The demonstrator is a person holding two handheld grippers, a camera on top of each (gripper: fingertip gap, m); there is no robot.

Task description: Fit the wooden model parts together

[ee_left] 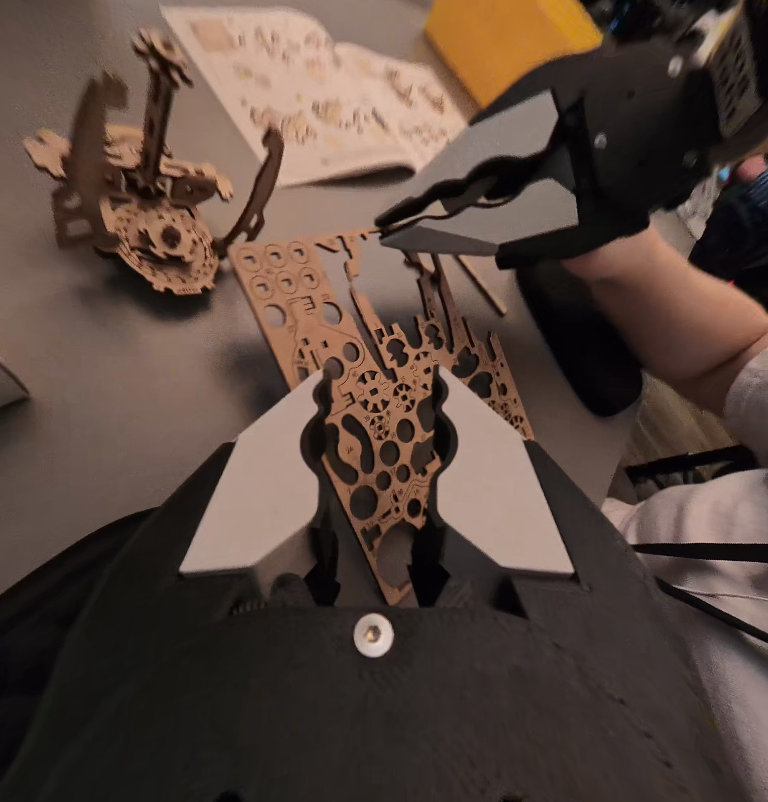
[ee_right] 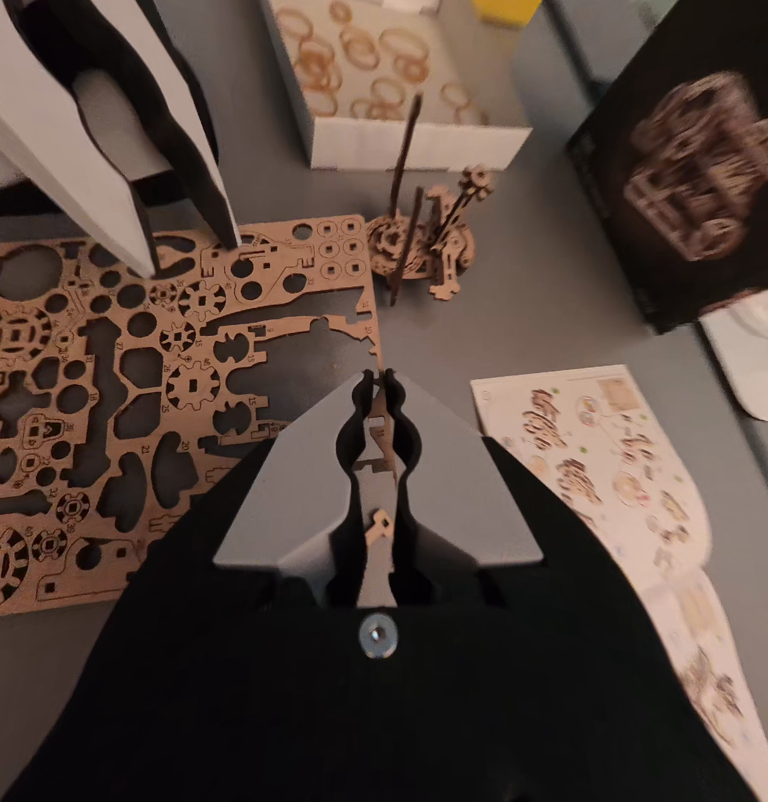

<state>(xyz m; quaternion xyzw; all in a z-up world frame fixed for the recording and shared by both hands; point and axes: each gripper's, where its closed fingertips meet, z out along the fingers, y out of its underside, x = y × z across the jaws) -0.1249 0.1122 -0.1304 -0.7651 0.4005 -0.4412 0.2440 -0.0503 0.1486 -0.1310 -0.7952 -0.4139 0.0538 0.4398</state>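
Observation:
A flat wooden parts sheet (ee_left: pixel 369 416) with many cut-outs lies on the grey table; it also shows in the right wrist view (ee_right: pixel 113 390). My left gripper (ee_left: pixel 380 373) is open, with its fingertips down on the sheet; in the right wrist view it (ee_right: pixel 193 256) comes in at the top left. My right gripper (ee_right: pixel 377 373) is shut on the thin frame strip at the sheet's far edge, and shows so in the left wrist view (ee_left: pixel 380 228). A small loose wooden piece (ee_right: pixel 380 525) shows in the gap behind its tips. The half-built wooden model (ee_left: pixel 147 204) (ee_right: pixel 421 247) stands beyond the sheet.
An open instruction booklet (ee_left: pixel 330 100) (ee_right: pixel 612 499) lies beside the sheet. A white box of rubber bands (ee_right: pixel 395 87), a black kit box (ee_right: pixel 685 173) and a yellow box (ee_left: pixel 503 43) stand farther off. A person's forearm (ee_left: pixel 677 312) reaches in from the right.

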